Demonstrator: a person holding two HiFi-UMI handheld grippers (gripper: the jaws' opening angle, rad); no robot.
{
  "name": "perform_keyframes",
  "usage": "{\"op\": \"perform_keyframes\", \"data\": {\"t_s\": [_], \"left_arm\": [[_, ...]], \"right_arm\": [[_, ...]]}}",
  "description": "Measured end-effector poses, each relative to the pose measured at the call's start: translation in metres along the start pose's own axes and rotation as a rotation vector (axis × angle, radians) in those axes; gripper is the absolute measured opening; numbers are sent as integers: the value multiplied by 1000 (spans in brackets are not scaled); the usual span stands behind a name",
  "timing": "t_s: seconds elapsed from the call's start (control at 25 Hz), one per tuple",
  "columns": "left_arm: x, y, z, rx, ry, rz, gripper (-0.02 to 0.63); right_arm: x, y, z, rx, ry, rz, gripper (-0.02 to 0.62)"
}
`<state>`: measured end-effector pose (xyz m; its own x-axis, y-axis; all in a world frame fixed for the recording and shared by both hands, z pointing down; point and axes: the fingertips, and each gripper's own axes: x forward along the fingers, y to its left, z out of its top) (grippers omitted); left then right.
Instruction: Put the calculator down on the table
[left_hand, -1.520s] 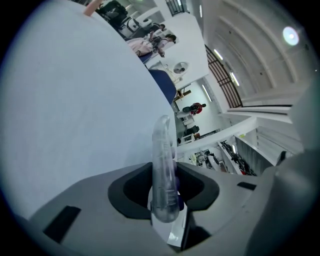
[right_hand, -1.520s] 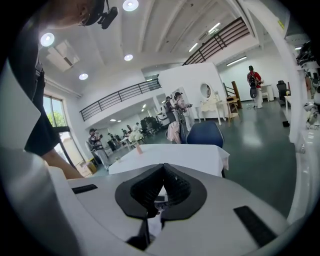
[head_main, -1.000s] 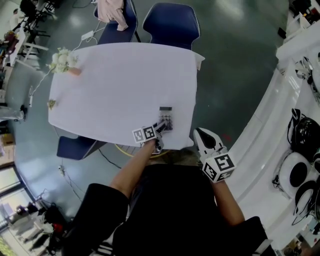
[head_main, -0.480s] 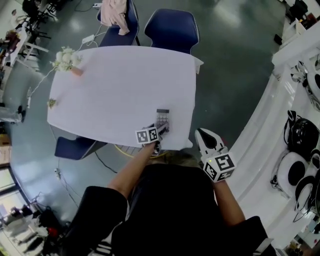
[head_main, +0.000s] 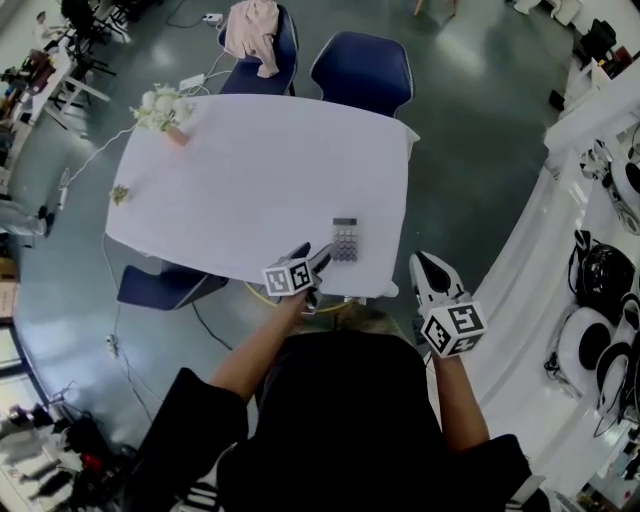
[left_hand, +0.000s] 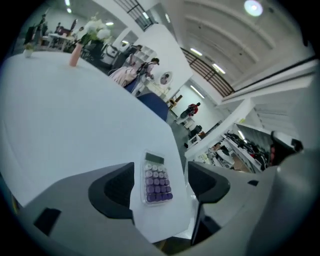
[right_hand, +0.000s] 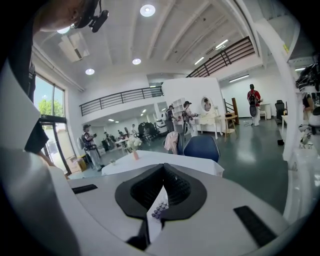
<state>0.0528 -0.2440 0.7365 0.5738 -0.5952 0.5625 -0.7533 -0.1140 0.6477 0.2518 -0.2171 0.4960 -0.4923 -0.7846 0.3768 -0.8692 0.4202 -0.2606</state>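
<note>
Two grippers are in view. The left gripper (head_main: 318, 256) has its fingers spread wide and empty, just short of the calculator (head_main: 345, 240). The calculator lies flat, keys up, on the worktop (head_main: 250, 170), close to its near right edge. The placement looks done, so the step is to clear. Draw the fingers back and up along their own line, because a sideways brush could slide the calculator off the edge. The right gripper (head_main: 424, 266), fingers closed on nothing, needs no part in this.

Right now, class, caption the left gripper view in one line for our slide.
Open left tool frames a calculator lying flat on the white table.
</note>
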Motion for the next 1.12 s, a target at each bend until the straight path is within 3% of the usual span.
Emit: {"op": "perform_keyframes", "data": {"t_s": [0.12,0.2,0.28,0.4,0.52,0.6,0.72,0.8,0.96,1.12], "left_arm": [[-49,-30,21,194,-65,-69,313],[-89,-54,35,265,-121,-124,313],[-134,-75,49,278,-196,-169,304],[-201,-91,62,295,-280,-193,217],[-255,-85,68,327,-293,-173,172],[-287,-80,70,354,-323,-155,97],[-326,-79,81,438,-388,-128,35],[-344,-82,88,494,-431,-123,18],[-373,-80,95,526,-495,-124,14],[-391,-72,94,536,-530,-100,14]], "right_arm": [[0,22,6,-1,-25,3,-3],[-1,40,9,-7,-36,9,-3],[-5,59,11,-15,-39,6,-3],[-14,87,13,-34,-57,-16,-3],[-19,118,14,-53,-83,-42,-3],[-25,141,14,-92,-106,-60,-3],[-35,169,19,-133,-188,-96,-3],[-42,183,19,-137,-235,-111,-3],[-56,216,16,-165,-316,-117,-3],[-60,238,13,-180,-314,-106,-3]]}}
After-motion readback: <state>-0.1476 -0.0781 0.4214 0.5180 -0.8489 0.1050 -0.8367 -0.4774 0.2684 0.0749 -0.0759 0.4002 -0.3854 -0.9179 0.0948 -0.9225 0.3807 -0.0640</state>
